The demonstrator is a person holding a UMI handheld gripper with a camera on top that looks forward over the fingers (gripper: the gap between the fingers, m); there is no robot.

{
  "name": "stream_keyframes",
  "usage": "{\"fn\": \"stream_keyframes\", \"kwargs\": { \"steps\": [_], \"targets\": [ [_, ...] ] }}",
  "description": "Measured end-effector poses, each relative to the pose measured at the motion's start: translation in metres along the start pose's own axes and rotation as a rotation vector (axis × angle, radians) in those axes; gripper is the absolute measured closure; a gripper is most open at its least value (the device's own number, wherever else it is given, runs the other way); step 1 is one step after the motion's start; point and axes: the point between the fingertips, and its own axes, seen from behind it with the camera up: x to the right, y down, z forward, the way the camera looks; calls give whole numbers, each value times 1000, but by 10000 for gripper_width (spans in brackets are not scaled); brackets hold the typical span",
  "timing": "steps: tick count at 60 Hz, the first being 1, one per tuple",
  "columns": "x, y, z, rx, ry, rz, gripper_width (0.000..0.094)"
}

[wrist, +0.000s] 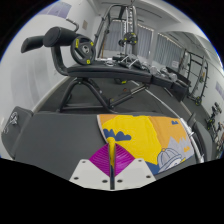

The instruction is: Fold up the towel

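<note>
Hand-held gripper: your hand-held gripper [112,168] sits low over the near edge of the surface, its two white fingers brought close, magenta pads [103,159] facing inward with only a thin gap between them.
Grip: a narrow fold of the towel rises into that gap and both pads appear to press on it, so you have the cloth pinched at its near edge.
Towel: the towel [145,140] lies spread flat on the surface, starting between your fingers and reaching ahead and to the right of them. It is printed in yellow, white, blue and orange, with a cartoon-like figure to the right of the fingertips.
Surface: the surface [55,135] is dark grey and matte; a bare stretch of it runs to the left of your fingers and beyond the towel's far edge.
Containers: you have none in view that you could check; nothing on the surface holds anything but the towel.
Beyond the surface: a weight bench with black padding [62,50] stands well beyond the fingers, to the left, with a dark weight plate carrying a yellow mark [82,49] on it.
Farther back: a metal rack frame [125,25] rises behind the bench, against a bright white wall and window.
</note>
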Motion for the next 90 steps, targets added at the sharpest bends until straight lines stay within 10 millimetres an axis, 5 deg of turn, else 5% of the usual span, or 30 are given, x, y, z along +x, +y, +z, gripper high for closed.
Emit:
{"fn": "stream_keyframes", "kwargs": {
  "steps": [5, 12, 18, 24, 28, 35, 43, 47, 52, 54, 61, 67, 77, 84, 90],
  "targets": [
    [-13, -2, -12, -42, -35, -61, 921],
    [-19, -44, -47, -1, -128, 41, 922],
    [18, -87, -72, 57, -162, 137, 921],
    [80, -110, -76, 84, -153, 211, 916],
    [125, -109, -69, 84, -105, 222, 912],
    [196, -79, -46, 46, -21, 212, 907],
    [230, -31, -14, -1, 27, 196, 881],
    [229, -9, 0, -32, 16, 168, 677],
    [231, 1, -5, -45, 33, 148, 83],
    [235, -3, -17, -26, 53, 145, 134],
    [230, -25, -88, 58, 48, 154, 85],
    [221, -29, -188, 118, 45, 157, 75],
    [209, 9, -318, 152, 86, 189, 77],
    [183, 43, -368, 151, 52, 190, 85],
    [174, 65, -390, 149, 55, 193, 85]
  ]
}}
